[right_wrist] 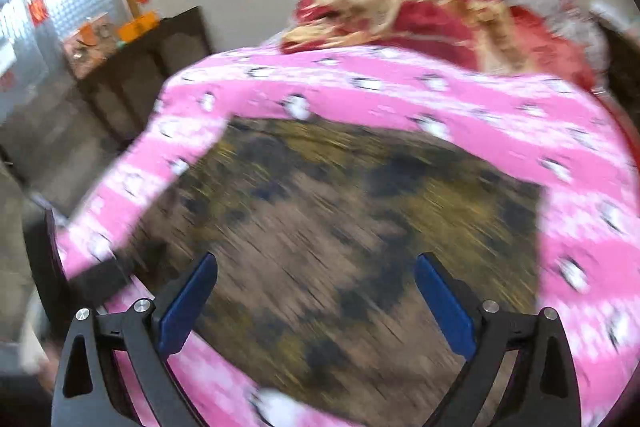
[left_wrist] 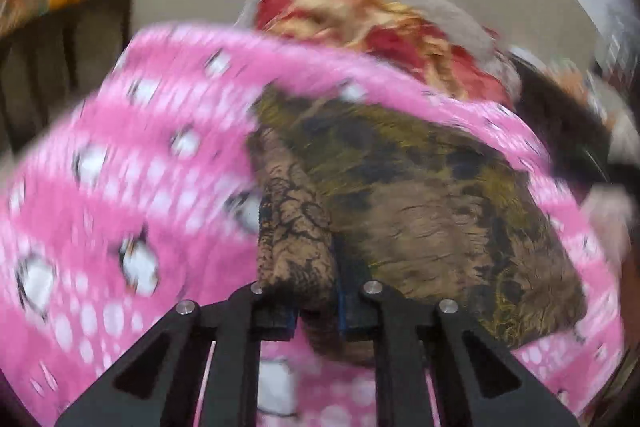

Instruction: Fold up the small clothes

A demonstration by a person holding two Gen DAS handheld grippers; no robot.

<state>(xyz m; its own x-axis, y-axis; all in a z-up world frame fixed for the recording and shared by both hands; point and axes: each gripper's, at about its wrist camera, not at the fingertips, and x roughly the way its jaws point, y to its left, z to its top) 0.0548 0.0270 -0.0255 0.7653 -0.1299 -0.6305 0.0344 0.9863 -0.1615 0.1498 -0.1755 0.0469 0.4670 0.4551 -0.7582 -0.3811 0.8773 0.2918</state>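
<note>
A brown, olive and dark patterned small garment (left_wrist: 420, 203) lies on a pink sheet with white dots (left_wrist: 120, 167). My left gripper (left_wrist: 316, 311) is shut on a bunched edge of this garment, which rises between the blue pads. In the right wrist view the same garment (right_wrist: 340, 227) lies spread flat on the pink sheet (right_wrist: 400, 91). My right gripper (right_wrist: 316, 291) is open above it, with nothing between its blue pads (right_wrist: 188, 303). Both views are blurred by motion.
A red and gold patterned cloth (right_wrist: 420, 11) with a grey fuzzy edge is heaped at the far side of the pink sheet, also in the left wrist view (left_wrist: 380, 27). A dark cabinet (right_wrist: 152, 67) stands at the left, by the wall.
</note>
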